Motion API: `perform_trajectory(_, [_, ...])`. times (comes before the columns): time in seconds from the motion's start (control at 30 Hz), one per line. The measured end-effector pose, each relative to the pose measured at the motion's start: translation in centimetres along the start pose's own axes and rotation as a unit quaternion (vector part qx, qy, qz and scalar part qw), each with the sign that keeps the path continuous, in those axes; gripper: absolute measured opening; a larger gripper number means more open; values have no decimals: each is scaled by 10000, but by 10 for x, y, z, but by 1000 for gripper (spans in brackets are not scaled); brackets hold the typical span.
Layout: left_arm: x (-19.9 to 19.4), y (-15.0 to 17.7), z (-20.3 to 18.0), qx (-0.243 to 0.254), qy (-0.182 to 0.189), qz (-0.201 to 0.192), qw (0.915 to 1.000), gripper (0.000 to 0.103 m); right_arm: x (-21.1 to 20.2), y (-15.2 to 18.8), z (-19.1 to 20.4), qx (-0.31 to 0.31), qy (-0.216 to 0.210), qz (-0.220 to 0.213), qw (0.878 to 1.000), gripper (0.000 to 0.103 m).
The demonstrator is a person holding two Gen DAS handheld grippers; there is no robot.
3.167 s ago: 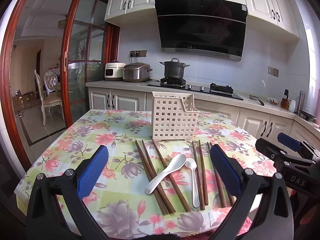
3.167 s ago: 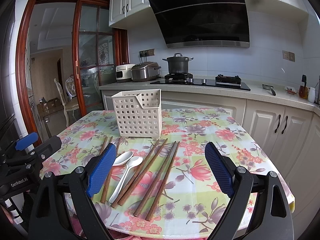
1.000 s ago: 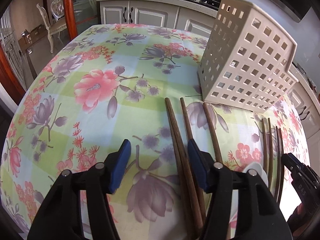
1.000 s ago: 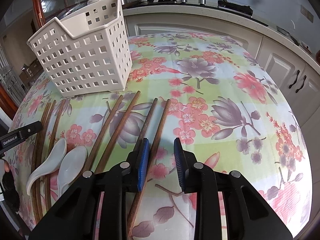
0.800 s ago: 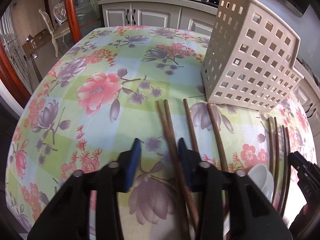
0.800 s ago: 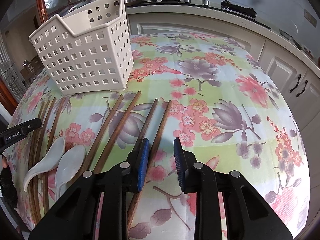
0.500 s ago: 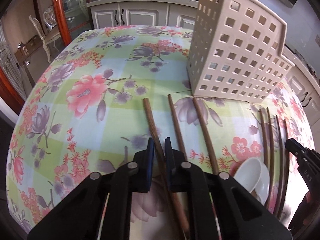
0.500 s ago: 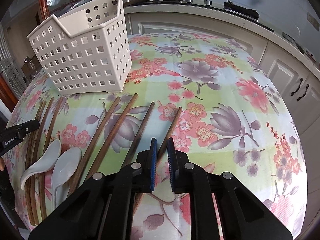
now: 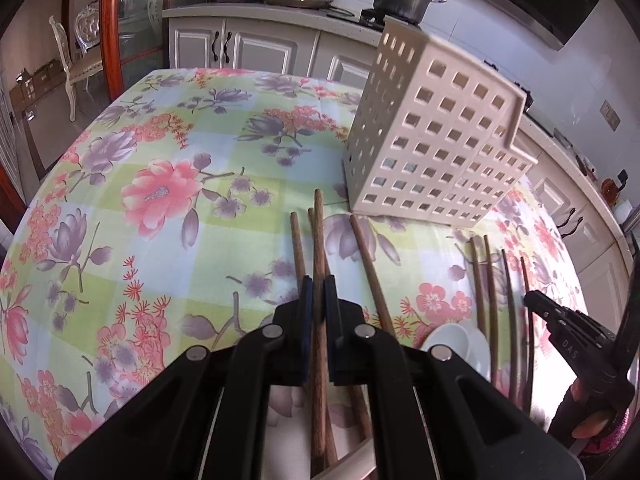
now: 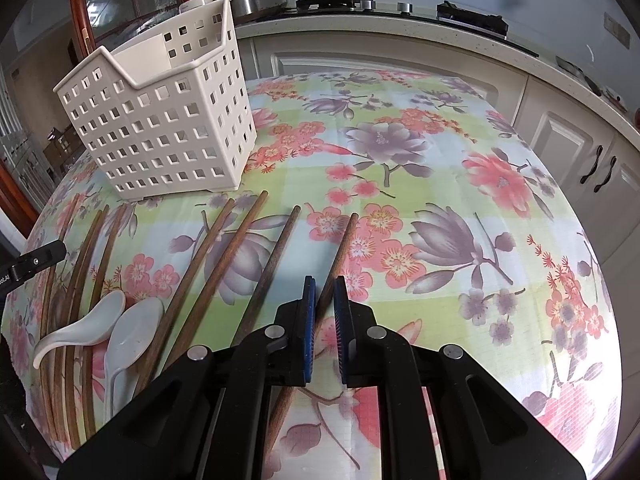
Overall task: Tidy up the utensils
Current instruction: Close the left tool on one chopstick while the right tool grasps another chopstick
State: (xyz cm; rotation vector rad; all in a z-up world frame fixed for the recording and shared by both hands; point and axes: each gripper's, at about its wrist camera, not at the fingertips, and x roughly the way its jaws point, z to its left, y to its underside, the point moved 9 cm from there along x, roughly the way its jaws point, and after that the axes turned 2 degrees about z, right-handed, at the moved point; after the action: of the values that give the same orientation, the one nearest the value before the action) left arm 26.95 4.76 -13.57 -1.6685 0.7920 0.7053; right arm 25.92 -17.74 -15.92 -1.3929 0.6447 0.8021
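Note:
A white perforated utensil basket (image 9: 432, 152) stands upright on the floral tablecloth; it also shows in the right wrist view (image 10: 160, 128). Several brown wooden chopsticks and two white spoons (image 10: 100, 328) lie in front of it. My left gripper (image 9: 319, 294) is shut on one chopstick (image 9: 318, 240), whose tip is raised above the others. My right gripper (image 10: 324, 300) is shut on the rightmost chopstick (image 10: 340, 248), which still lies along the cloth. The spoons show partly in the left wrist view (image 9: 460, 344).
The round table's cloth (image 10: 440, 200) curves down at the edges. A kitchen counter with cabinets (image 10: 400, 52) runs behind the table, with a pot and cookers on it. A wooden glass door and a chair (image 9: 76, 60) are at far left.
Both grippers came down from above the table to the chopsticks and closed. The left now pinches a chopstick and has lifted its tip; the right has closed on the rightmost chopstick.

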Motion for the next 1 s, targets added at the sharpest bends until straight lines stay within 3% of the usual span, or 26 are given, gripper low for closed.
perform_trajectory(0.33, [-52, -11, -13, 178, 17, -747, 9970, 6, -50, -14, 1, -7, -124, -677, 9976, 11])
perform_trajectory(0.53, [-89, -18, -16, 348, -164, -1361, 9899, 6, -86, -21, 12, -234, -234, -1170, 9926, 10])
perform_trajectory(0.87, [-137, -24, -31, 580, -153, -2004, 9779, 6, -140, -34, 34, -584, -194, -1968, 9785, 6])
perform_trajectory(1.0, [-138, -23, -34, 630, -214, -2043, 9767, 6, -124, -33, 32, -551, -198, -1582, 9857, 7])
